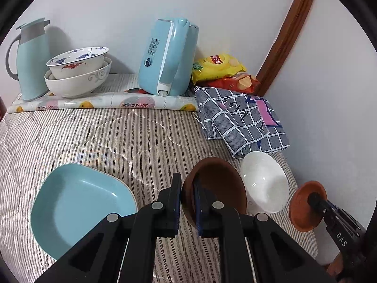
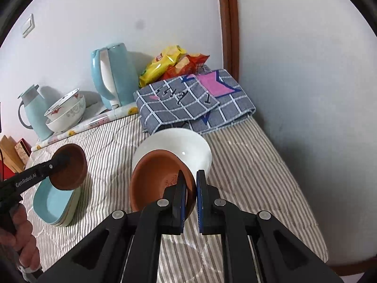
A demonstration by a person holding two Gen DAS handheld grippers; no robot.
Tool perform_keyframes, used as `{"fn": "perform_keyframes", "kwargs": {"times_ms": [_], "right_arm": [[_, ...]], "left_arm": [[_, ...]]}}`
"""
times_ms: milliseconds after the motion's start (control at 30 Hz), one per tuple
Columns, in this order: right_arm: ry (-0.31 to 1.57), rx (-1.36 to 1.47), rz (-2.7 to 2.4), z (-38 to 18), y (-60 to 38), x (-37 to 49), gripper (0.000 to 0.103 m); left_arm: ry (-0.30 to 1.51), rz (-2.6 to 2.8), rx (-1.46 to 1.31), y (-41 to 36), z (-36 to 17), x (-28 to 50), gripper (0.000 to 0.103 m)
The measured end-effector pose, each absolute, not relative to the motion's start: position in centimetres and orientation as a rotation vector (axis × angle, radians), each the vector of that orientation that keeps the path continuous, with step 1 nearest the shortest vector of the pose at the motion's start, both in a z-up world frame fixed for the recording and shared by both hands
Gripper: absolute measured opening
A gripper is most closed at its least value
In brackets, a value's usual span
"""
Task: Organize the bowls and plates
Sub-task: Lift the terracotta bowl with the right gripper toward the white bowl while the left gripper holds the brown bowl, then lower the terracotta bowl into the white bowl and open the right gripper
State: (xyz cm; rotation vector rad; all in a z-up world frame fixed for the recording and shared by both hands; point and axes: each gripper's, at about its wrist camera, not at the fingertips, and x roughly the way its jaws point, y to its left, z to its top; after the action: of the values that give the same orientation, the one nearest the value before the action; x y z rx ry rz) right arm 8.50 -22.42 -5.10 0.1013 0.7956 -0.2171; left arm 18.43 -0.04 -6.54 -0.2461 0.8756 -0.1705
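Observation:
My left gripper (image 1: 187, 189) is shut on the rim of a brown bowl (image 1: 219, 184) and holds it above the striped table, right of a light blue square plate (image 1: 80, 210). My right gripper (image 2: 191, 186) is shut on the rim of a second brown bowl (image 2: 160, 176), held just in front of a white bowl (image 2: 186, 148). The white bowl also shows in the left wrist view (image 1: 266, 181), with the right gripper's brown bowl (image 1: 304, 202) to its right. The left gripper's bowl (image 2: 70, 167) hangs over the blue plates (image 2: 54, 202) in the right wrist view.
At the back stand two stacked patterned bowls (image 1: 77, 73), a light blue jug (image 1: 30, 59), a blue kettle (image 1: 169, 56), snack bags (image 1: 219, 68) and a folded checked cloth (image 1: 242, 118). A rolled mat (image 1: 103, 101) lies in front of them. The wall is close on the right.

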Motion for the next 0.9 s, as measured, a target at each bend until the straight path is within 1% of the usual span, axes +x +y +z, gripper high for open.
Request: {"fn": "perform_keyframes", "kwargs": {"times_ms": [400,700,900], "right_arm": [[0.784,0.09,-0.209,-4.9,-21.9,11.1,0.008],[0.811,0.091,-0.203,-6.4,-22.1,13.5,0.008],[0.852,0.088,-0.211,-8.4,-22.6,15.4,0.008]], "left_arm": [[0.886,-0.128,-0.261,2.0,-7.3,20.4,0.01],[0.906,-0.081,-0.292,4.0,-8.7,21.9,0.01],[0.909,-0.078,-0.3,4.3,-8.9,22.8,0.01]]}}
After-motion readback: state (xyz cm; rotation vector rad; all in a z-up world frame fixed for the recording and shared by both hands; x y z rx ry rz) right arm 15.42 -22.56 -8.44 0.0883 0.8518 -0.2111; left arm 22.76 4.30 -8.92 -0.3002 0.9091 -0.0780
